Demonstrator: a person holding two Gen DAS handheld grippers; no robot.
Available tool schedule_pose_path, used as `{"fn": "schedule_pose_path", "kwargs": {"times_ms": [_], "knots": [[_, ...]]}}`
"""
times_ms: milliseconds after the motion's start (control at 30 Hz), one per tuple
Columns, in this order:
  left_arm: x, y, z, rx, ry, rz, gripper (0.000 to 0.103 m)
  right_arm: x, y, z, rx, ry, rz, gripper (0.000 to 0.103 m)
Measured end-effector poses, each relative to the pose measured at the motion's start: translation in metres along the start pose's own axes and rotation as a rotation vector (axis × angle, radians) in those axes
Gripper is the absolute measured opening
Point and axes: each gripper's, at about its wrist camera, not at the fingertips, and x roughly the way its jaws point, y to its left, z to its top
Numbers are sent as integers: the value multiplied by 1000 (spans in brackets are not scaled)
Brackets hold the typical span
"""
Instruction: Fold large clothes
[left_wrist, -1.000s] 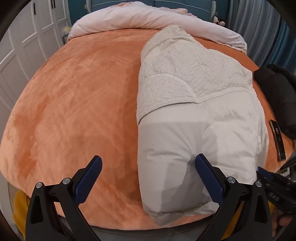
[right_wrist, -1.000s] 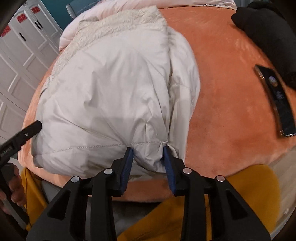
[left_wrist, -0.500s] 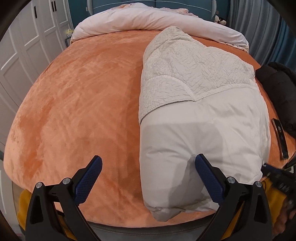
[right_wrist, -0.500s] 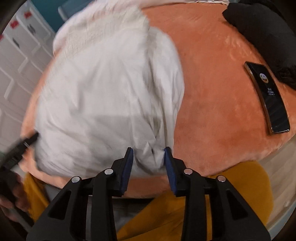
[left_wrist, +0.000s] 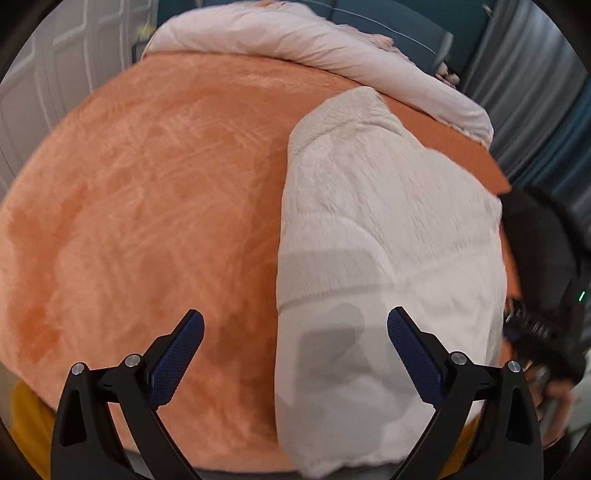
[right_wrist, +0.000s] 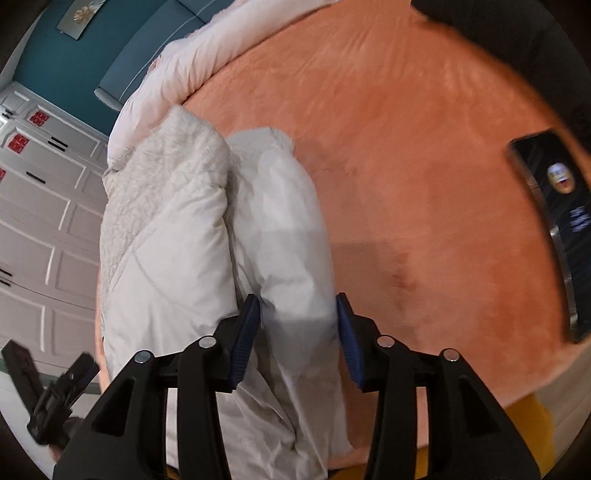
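A white puffy jacket (left_wrist: 388, 221) with a fleece lining lies lengthwise on the orange bed blanket (left_wrist: 147, 184). In the right wrist view a long puffy fold of the jacket (right_wrist: 291, 229) runs between the fingers of my right gripper (right_wrist: 298, 317). Its jaws are opening, and the pads still touch the fabric on both sides. My left gripper (left_wrist: 295, 315) stands open over the jacket's near left edge. One finger is over the blanket, the other over the jacket, and nothing is pinched. The left gripper (right_wrist: 55, 391) also shows at the lower left of the right wrist view.
A phone (right_wrist: 561, 229) with a lit screen lies on the blanket to the right of the jacket. A black garment (left_wrist: 535, 229) is heaped at the right side of the bed. A pale pink duvet (left_wrist: 314, 40) is rolled along the far end. White wardrobe doors (right_wrist: 37, 221) stand to the left.
The right gripper has swung right and rolled, carrying the jacket's right part into a long narrow fold. Its jaws stand wider than before. The left gripper has shifted and tilted a little.
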Motion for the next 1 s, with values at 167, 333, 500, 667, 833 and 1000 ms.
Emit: {"fn": "schedule_pose_path", "kwargs": {"times_ms": [167,333,500,667,833,1000], "knots": [[41,7,16,-63,95,-143,98,22,-8,9,56,63,79,49],[71,5,21,-130,127,-307,98,36,-16,13,110,96,164,55],[55,-12,26,-57,63,-301,74,42,-1,12,75,90,202,29],[14,-6,49,65,-89,-274,57,36,63,9,-77,1,199,14],[-8,37,86,77,-197,-181,49,58,152,8,-235,-57,217,12],[-12,109,115,64,-255,-70,49,118,225,15,-291,-3,251,13]]}}
